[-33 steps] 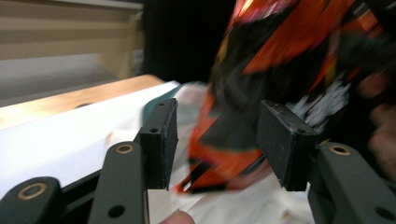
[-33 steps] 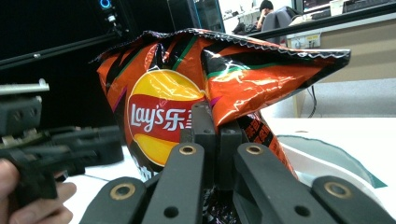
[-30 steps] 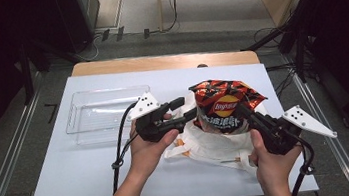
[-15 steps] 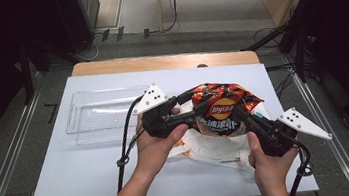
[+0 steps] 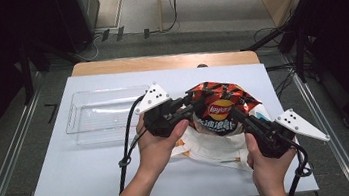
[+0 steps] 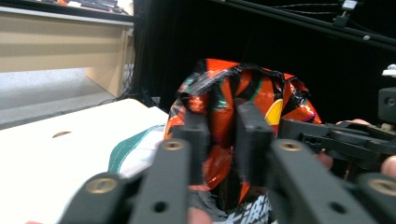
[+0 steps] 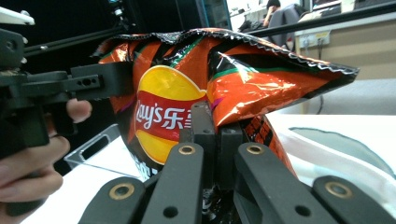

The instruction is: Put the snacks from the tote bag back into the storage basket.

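While my left gripper [image 5: 194,104] has just been closing on the chip bag [image 5: 220,108], its pads now pinch foil; my right gripper [image 5: 237,116] clamps the bag's other side. Held upright above the worktop [image 5: 95,163] over a white plastic bag [image 5: 213,146], it reads "Lay's" with Chinese characters.

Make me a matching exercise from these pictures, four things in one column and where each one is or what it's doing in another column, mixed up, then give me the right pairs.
Things:
1. chip bag
2. clear tray
3. white plastic bag
4. right gripper

Places or states:
A. lies flat on the table under the chip bag
B. stands empty at the table's left, apart from both hands
C. held up between both grippers
D. jaws shut on a fold of the chip bag's lower edge

Pairs: 1-C, 2-B, 3-A, 4-D
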A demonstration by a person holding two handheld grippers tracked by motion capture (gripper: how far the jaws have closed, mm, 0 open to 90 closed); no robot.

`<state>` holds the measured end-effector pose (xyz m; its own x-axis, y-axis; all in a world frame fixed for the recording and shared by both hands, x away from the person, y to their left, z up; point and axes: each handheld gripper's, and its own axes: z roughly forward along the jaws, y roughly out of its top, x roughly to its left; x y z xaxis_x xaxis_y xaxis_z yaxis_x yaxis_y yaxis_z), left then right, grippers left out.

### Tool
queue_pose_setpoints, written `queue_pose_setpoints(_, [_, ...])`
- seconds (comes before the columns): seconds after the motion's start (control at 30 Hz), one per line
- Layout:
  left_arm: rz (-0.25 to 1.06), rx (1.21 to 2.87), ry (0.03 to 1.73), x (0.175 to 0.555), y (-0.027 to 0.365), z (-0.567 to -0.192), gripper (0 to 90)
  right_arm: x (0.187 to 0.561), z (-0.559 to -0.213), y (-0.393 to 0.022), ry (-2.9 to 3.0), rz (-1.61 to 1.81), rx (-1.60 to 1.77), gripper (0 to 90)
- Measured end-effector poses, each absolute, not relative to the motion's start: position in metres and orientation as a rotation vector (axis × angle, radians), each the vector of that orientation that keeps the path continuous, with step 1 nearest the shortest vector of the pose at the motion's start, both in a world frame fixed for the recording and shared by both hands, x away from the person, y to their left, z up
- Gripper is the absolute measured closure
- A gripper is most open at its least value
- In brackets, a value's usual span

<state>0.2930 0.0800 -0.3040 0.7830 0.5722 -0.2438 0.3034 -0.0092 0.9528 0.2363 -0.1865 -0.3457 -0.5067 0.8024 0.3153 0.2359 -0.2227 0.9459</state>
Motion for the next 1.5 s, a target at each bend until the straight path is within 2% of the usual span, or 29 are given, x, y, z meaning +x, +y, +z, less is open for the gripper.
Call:
queue_pose_setpoints(0.13, [0.226,1.601,0.707,0.293,0.083,-0.301,90.0,0.233,-0.344,-0.185,1.613,1.769,1.195,89.2])
queue_pose_setpoints(0.23, [0.234,1.601,0.707,0.293,0.085,-0.297,90.0,0.233,-0.343,-0.185,1.622,1.783,1.188,87.2])
queue_pose_setpoints(0.37, [0.203,1.585,0.690,0.293,0.092,-0.291,90.0,0.232,-0.341,-0.186,1.630,1.764,1.160,61.5])
queue_pose_setpoints(0.43, [0.208,1.580,0.689,0.293,0.093,-0.290,90.0,0.232,-0.340,-0.186,1.636,1.751,1.158,58.3])
queue_pose_setpoints(0.47, [0.208,1.574,0.684,0.293,0.096,-0.288,90.0,0.231,-0.342,-0.189,1.643,1.745,1.152,50.6])
queue_pose_setpoints(0.5, [0.208,1.574,0.684,0.293,0.096,-0.288,90.0,0.231,-0.343,-0.190,1.652,1.739,1.147,47.4])
queue_pose_setpoints(0.63, [0.216,1.556,0.695,0.294,0.107,-0.286,90.0,0.228,-0.349,-0.193,1.688,1.698,1.130,38.4])
queue_pose_setpoints(0.93, [0.250,1.537,0.713,0.297,0.128,-0.280,90.0,0.226,-0.367,-0.203,1.725,1.617,1.148,25.1])
queue_pose_setpoints(1.5, [0.330,1.474,0.783,0.299,0.183,-0.271,90.0,0.221,-0.409,-0.210,1.794,1.509,1.214,14.4])
